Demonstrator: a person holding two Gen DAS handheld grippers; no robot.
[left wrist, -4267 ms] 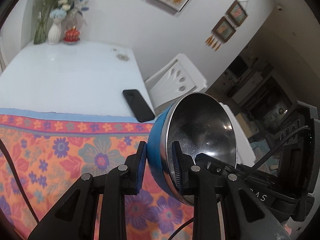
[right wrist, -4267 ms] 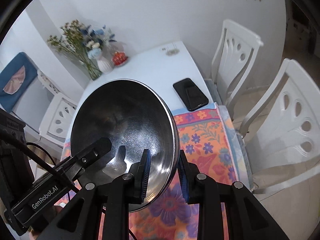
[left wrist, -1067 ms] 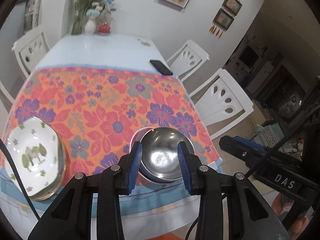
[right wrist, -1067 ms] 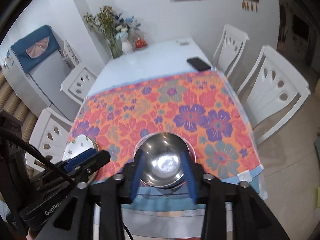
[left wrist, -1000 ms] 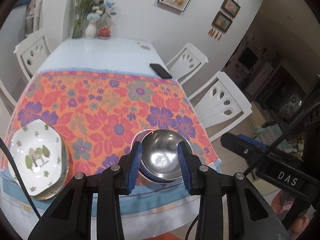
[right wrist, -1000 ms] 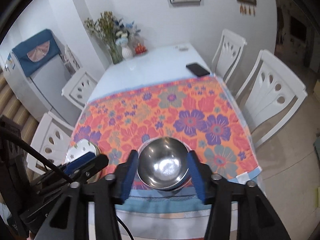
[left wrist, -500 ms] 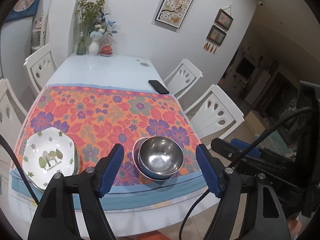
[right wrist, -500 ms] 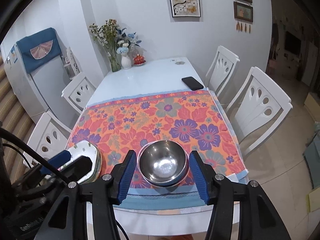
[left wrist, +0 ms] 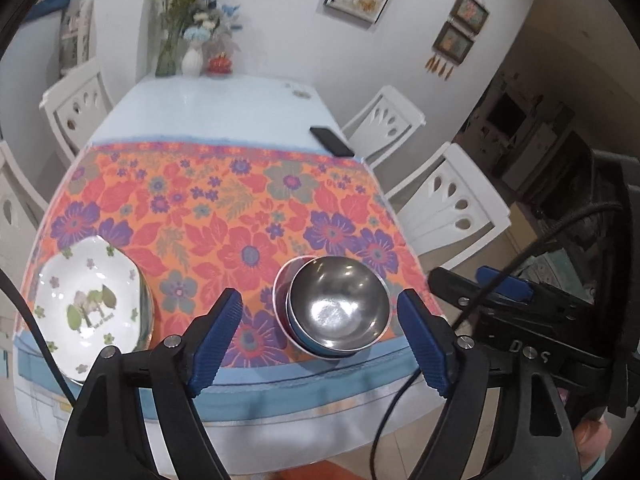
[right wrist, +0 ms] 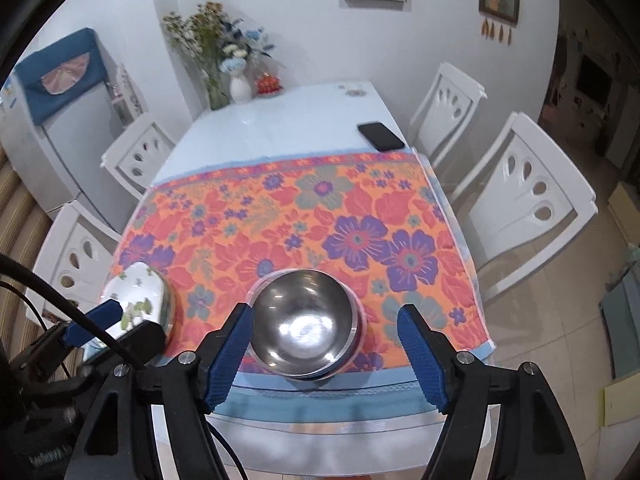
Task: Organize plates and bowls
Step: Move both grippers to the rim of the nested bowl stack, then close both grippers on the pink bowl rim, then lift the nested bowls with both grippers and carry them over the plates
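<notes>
Both your grippers, left [left wrist: 320, 338] and right [right wrist: 325, 350], now hang wide open and empty, pulled back from the nested bowls [left wrist: 338, 310] beside the stacked plates [left wrist: 86, 304]: sorting looks finished.

We see the stacked bowls [left wrist: 338, 310] on the cloth [left wrist: 224, 216] at the table's [left wrist: 208, 108] near edge, toward the right corner. Plates [left wrist: 86, 306] sit near the left corner, well apart from bowls. Phone [left wrist: 331, 141] lies at right edge, behind the cloth. Vases w/ flowers [left wrist: 191, 60] stand at far edge.
</notes>
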